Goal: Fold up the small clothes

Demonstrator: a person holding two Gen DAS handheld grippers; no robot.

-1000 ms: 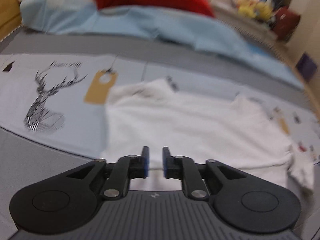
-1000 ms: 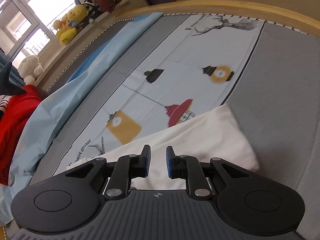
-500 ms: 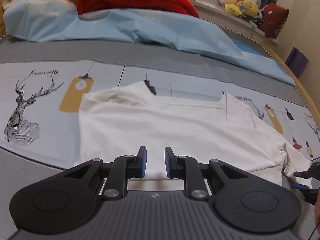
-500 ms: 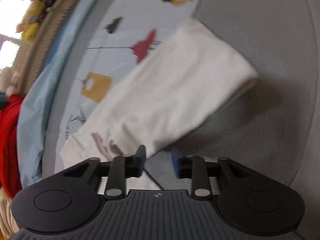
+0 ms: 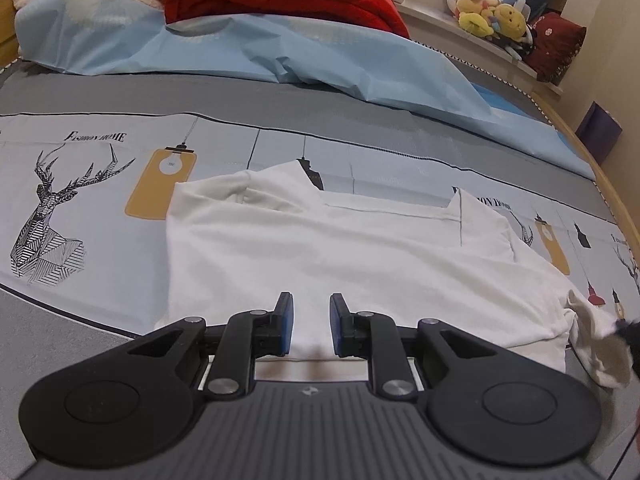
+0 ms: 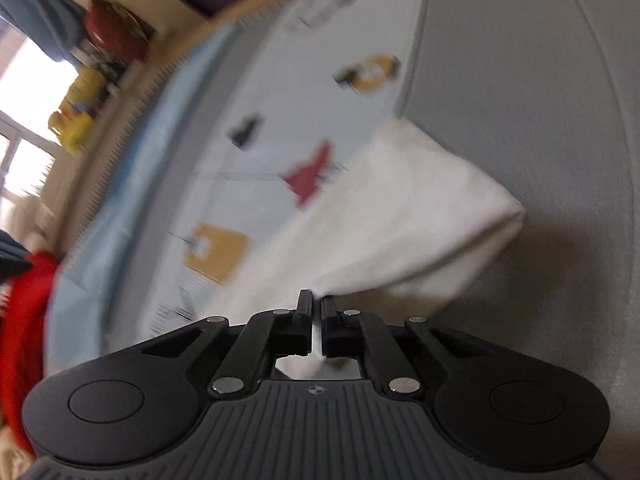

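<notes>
Fingers of the right gripper (image 6: 316, 322), open half a second ago, are now pinching a corner of the white shirt (image 5: 360, 256) and lifting it off the bed (image 5: 120, 92); the fold is starting. Left gripper (image 5: 310, 330) is hovering low over the shirt's near hem, level, its fingers (image 5: 285, 328) standing apart and holding nothing.
</notes>
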